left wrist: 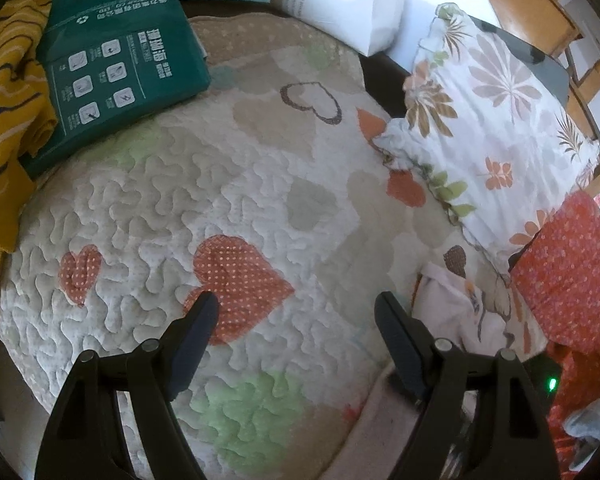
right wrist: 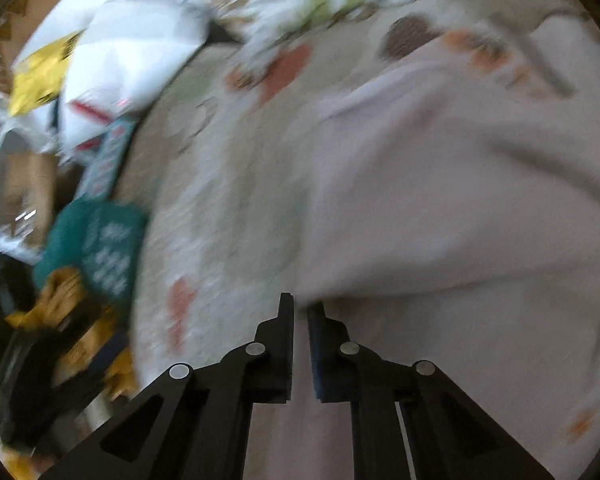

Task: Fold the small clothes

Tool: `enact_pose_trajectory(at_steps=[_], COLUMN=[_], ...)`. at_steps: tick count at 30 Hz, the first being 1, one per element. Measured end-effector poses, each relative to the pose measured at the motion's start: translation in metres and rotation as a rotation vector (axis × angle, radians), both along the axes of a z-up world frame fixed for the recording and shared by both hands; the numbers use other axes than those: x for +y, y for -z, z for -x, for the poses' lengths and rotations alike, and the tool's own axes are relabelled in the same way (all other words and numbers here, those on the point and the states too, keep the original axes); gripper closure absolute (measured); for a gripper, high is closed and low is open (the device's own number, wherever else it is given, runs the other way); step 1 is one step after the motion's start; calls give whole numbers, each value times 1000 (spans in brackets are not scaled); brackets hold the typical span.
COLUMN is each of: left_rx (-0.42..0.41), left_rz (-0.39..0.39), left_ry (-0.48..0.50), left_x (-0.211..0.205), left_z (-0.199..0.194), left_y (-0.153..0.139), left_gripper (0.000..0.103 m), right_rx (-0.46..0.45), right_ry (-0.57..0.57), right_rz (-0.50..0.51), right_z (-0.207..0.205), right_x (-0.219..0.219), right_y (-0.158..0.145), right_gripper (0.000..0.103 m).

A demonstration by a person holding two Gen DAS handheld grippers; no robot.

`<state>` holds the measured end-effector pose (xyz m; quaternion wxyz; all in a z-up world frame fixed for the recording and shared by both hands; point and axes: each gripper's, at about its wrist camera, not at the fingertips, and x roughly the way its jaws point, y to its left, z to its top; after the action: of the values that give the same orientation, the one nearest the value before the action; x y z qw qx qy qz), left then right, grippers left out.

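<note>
Two grippers in view. Left gripper [left wrist: 296, 300] spread wide over the quilt [left wrist: 228, 184], empty. Right gripper [right wrist: 300, 308] pressed nearly together at the pale garment's [right wrist: 440, 184] edge; blur hides any pinch. Green pack [left wrist: 116, 60] lies beyond.

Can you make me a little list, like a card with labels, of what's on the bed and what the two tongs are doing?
surface: quilt with heart patches
left tongs: open, nothing between them, over the quilt
right tongs: shut at the edge of a pale pink cloth; picture too blurred to tell if it is pinched
far corner: green package, yellow striped fabric
beside quilt: floral pillow
</note>
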<state>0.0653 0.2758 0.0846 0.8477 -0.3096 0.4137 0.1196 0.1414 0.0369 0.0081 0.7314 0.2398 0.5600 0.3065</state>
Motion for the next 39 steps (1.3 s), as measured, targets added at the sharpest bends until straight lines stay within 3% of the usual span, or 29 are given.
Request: enact_pose_trajectory(at_steps=[3, 7, 9, 11, 15, 17, 23, 26, 27, 28, 29, 33, 36, 39], left_rx=[5, 11, 21, 30, 27, 21, 43, 46, 47, 48, 49, 60, 60, 67], left_rz=[-2, -4, 11, 32, 40, 30, 6, -2, -7, -11, -15, -19, -19, -26], left_ry=[10, 49, 70, 79, 85, 97, 156, 187, 195, 204, 214, 237, 237, 230], left_x=[-4, -13, -17, -20, -29, -37, -67, -81, -85, -89, -93, -100, -100, -98], left_z=[0, 0, -1, -2, -4, -7, -22, -30, -32, -34, -36, -41, -41, -42], left_y=[1, 4, 7, 11, 10, 9, 12, 12, 12, 12, 13, 16, 17, 19], left_gripper=[24, 24, 24, 24, 24, 24, 24, 24, 24, 24, 24, 24, 24, 24], right_rx=[-22, -150, -245, -325, -379, -362, -366, -414, -419, -413, -392, -324, -239, -214], right_ry=[-77, -79, -2, 105, 238, 266, 163, 108, 100, 103, 111, 164, 160, 144], right_rz=[62, 166, 282, 415, 654, 689, 692, 794, 815, 826, 822, 664, 373, 173], right_z=[27, 53, 61, 64, 67, 64, 62, 54, 52, 49, 45, 47, 60, 63], right_x=[17, -20, -66, -120, -198, -223, -215, -195, -192, -192, -194, -212, -229, -244], right_y=[1, -24, -44, -61, -70, -66, -45, -30, -25, -21, -17, -40, -84, -130], right_gripper=[96, 91, 69, 57, 57, 57, 57, 57, 60, 71, 100, 100, 100, 100])
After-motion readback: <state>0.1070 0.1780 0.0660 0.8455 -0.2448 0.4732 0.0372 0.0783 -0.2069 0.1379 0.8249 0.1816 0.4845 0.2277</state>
